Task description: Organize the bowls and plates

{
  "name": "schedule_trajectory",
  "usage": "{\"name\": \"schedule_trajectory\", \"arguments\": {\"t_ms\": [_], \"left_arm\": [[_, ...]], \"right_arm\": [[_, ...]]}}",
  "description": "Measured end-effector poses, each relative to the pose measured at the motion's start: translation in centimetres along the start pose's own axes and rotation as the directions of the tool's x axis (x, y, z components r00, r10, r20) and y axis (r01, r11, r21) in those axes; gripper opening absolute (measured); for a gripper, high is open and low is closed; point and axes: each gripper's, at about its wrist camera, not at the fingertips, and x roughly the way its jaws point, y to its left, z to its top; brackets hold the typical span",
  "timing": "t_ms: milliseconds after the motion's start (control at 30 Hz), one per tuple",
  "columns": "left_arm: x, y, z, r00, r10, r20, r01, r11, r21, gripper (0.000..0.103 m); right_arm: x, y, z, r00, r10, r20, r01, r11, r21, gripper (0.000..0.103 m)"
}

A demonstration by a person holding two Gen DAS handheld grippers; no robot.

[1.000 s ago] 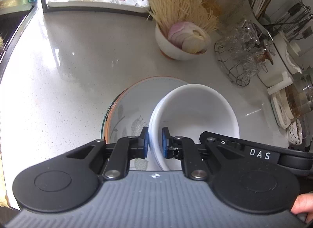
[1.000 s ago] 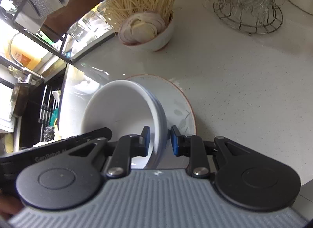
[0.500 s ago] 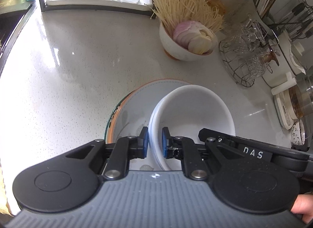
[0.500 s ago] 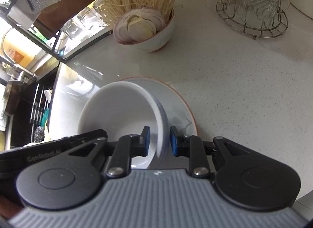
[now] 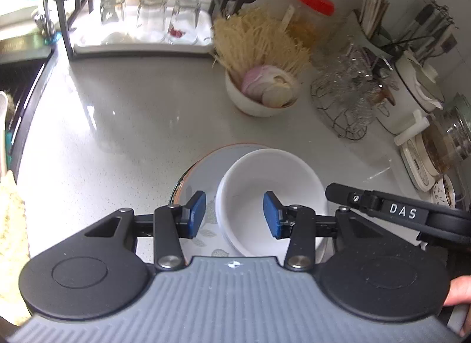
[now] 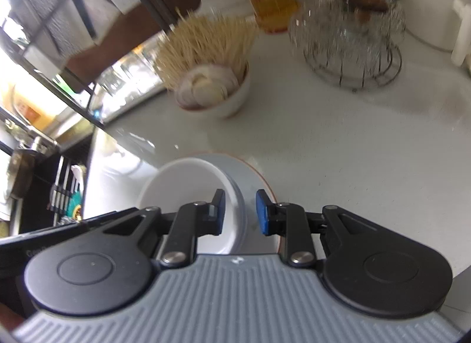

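A stack of white bowls (image 5: 270, 184) sits on a leaf-patterned plate with an orange rim (image 5: 200, 172) on the grey counter. My left gripper (image 5: 234, 214) is open, its pads spread either side of the bowls' left rim, not touching it. In the right wrist view the bowls (image 6: 188, 186) rest on the same plate (image 6: 250, 175). My right gripper (image 6: 240, 210) is open, its pads a little apart on either side of the bowls' right rim. The right gripper's arm (image 5: 397, 210) shows in the left wrist view.
A white bowl of sliced onion and dry noodles (image 5: 262, 92) stands behind the plate. A wire rack of glass cups (image 5: 347, 98), a red-lidded jar (image 5: 312, 16), utensil holders and a kettle crowd the right. A dish rack with glasses (image 5: 147, 21) is at the back left.
Both grippers have opened and let go of the bowls' rim, then drawn back and up. The bowls now rest on the plate.
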Motion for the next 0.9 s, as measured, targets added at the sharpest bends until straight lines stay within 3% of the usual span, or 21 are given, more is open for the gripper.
{"name": "schedule_trajectory", "arguments": {"t_ms": [200, 400, 567, 733, 900], "left_arm": [[-5.0, -2.5, -0.2, 0.996, 0.001, 0.088, -0.004, 0.999, 0.034, 0.049], [-11.3, -5.9, -1.8, 0.975, 0.032, 0.22, -0.048, 0.996, 0.068, 0.05], [-15.4, -8.5, -5.4, 0.957, 0.056, 0.286, -0.073, 0.996, 0.051, 0.05], [-18.5, -11.0, -10.4, 0.941, 0.077, 0.329, -0.099, 0.994, 0.05, 0.05], [-20.6, -12.8, -15.6, 0.937, 0.101, 0.336, -0.12, 0.992, 0.036, 0.05]], "right_arm": [[-5.3, 0.5, 0.2, 0.993, 0.068, 0.098, -0.063, 0.997, -0.051, 0.027], [-11.8, 0.6, -0.3, 0.966, 0.15, 0.21, -0.128, 0.985, -0.118, 0.027], [-17.0, -0.2, -2.6, 0.937, 0.21, 0.279, -0.157, 0.967, -0.201, 0.027], [-21.3, -1.7, -5.9, 0.914, 0.276, 0.296, -0.215, 0.951, -0.224, 0.027], [-24.3, -2.8, -9.7, 0.909, 0.284, 0.304, -0.205, 0.942, -0.266, 0.027]]}}
